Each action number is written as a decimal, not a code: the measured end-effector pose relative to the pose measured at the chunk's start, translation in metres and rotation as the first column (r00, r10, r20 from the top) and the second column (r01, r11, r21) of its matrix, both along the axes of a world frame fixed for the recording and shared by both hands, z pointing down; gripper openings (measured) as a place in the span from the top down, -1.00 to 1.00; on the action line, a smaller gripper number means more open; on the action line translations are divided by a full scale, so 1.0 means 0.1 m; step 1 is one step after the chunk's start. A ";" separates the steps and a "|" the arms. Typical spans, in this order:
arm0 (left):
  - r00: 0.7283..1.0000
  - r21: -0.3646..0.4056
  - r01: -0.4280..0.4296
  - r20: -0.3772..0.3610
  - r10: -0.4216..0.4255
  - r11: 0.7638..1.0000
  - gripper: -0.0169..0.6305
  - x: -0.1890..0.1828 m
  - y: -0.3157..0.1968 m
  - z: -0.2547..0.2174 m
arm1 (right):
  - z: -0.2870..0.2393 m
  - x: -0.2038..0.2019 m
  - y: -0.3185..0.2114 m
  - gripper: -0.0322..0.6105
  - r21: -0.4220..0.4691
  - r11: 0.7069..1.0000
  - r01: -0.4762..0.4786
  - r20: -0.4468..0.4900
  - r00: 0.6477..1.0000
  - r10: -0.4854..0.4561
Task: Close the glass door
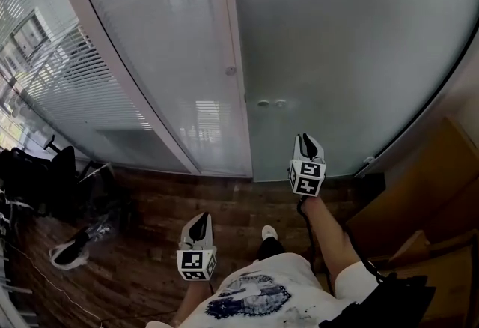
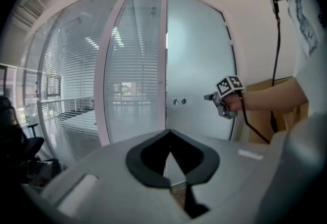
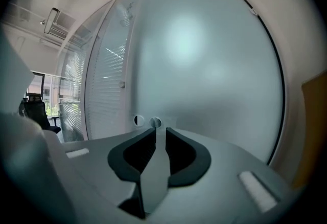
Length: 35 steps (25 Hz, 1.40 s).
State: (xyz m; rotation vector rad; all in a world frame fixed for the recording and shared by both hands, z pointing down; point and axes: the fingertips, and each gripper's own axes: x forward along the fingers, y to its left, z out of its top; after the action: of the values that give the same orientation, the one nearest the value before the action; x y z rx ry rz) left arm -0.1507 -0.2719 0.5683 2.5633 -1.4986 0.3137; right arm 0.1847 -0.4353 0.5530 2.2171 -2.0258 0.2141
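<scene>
No text is legible; the shirt print (image 1: 247, 296) seems too blurred to read.

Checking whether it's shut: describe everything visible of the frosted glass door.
The glass door is one tall frosted grey pane, upright, with two small round fittings near its left edge. That edge lies along the white frame post, so it looks closed; latching cannot be told. The right gripper points at the fittings, jaws slightly apart and empty; nothing visibly touches the glass.
</scene>
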 end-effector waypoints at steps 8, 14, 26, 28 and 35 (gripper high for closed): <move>0.996 -0.023 -0.087 -0.008 0.087 0.996 0.95 0.17 0.40 0.10 | -0.25 -0.01 0.95 0.70 0.045 0.999 -0.003 0.017 1.000 0.002; 0.987 -0.029 -0.162 -0.012 0.162 0.986 0.95 0.35 0.57 0.17 | -0.27 0.00 1.58 0.74 0.055 0.998 -0.014 0.001 1.000 0.014; 0.968 -0.025 -0.250 -0.024 0.249 0.968 0.95 0.71 0.72 0.18 | -0.04 0.04 2.58 0.86 -0.014 1.000 -0.011 0.001 1.000 0.011; 0.967 -0.026 -0.256 -0.025 0.255 0.966 0.95 0.76 0.74 0.18 | -0.01 0.00 2.70 0.87 -0.020 1.000 0.006 -0.002 1.000 -0.006; 0.957 -0.026 -0.290 -0.008 0.290 0.957 0.95 0.91 0.97 0.18 | 0.09 -0.17 3.14 0.88 -0.042 0.997 0.058 0.050 0.997 -0.056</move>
State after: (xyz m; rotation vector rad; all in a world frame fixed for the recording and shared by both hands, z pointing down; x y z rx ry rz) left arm -0.0602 -0.1752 0.5860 2.7581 -1.1045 0.3596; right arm 0.1678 -0.1211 0.5620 2.1460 -2.0854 0.3061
